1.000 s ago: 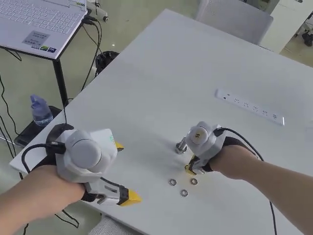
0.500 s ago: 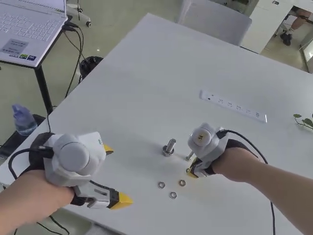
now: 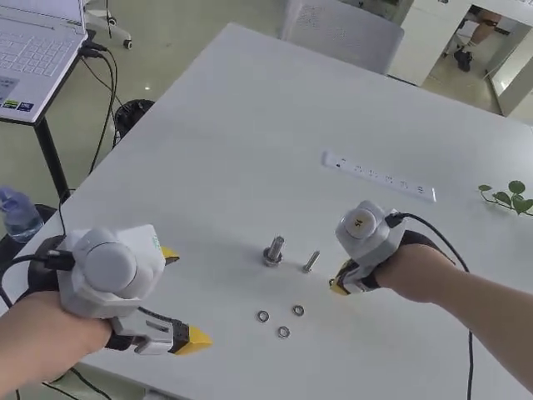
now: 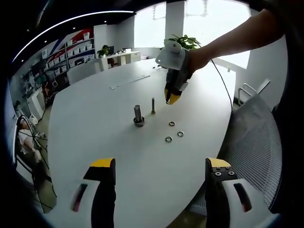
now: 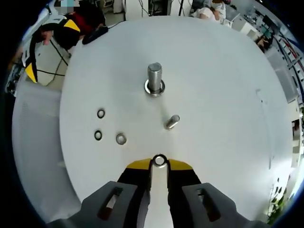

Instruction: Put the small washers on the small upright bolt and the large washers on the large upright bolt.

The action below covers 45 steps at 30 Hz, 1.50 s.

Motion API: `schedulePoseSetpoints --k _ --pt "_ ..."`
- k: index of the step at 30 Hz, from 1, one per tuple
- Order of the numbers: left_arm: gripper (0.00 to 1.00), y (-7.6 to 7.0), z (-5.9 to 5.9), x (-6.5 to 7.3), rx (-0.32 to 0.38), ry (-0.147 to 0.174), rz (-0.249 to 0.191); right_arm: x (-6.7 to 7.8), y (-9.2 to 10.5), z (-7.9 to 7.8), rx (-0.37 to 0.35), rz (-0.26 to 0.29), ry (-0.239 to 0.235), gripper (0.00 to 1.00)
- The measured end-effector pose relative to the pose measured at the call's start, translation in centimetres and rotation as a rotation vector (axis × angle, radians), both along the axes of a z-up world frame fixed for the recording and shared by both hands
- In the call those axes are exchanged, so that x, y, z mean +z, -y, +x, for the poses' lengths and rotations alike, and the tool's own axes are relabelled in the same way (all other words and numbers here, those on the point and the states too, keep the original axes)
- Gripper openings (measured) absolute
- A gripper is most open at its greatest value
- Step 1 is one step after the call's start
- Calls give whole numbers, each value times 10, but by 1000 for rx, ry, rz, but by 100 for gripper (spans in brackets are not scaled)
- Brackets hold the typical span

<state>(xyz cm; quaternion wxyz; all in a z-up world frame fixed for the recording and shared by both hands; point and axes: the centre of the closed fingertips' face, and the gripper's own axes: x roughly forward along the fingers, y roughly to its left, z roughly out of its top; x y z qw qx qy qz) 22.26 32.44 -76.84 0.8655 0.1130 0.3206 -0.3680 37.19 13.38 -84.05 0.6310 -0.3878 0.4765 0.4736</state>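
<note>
Jaws of the right gripper (image 5: 160,165) are nearly shut, yellow tips pinching a washer (image 5: 160,156) by its rim, with the hole facing the camera. Whether it is a small or a large one I cannot tell.

Just ahead of the tips and a touch to their right stands the small bolt (image 5: 172,122). Beyond it, almost dead ahead, stands the large bolt (image 5: 155,78). Both are upright on the table (image 5: 228,95), so their long axes point straight up. By my reading, the washer has to be carried above a bolt's top, turned flat and let down over the shank.

Off to the left of the tips, near but apart from them, lie three loose washers (image 5: 100,113).

The left gripper (image 4: 160,164) has its jaws spread wide with nothing between them. From it the bolts and the loose washers lie well ahead, farther off than from the right gripper, so the right is the one placed for this move.
</note>
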Motion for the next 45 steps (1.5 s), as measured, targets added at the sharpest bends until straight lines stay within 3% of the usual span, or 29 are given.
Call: schedulePoseSetpoints --k 13,18,45 --pt "76 2 0 -1 -10 -4 4 29 -28 19 5 70 49 12" --pt "76 1 1 0 -8 -3 4 34 -37 24 24 73 59 12" --pt "75 -3 0 -6 8 -25 -7 22 -50 27 57 59 39 12"
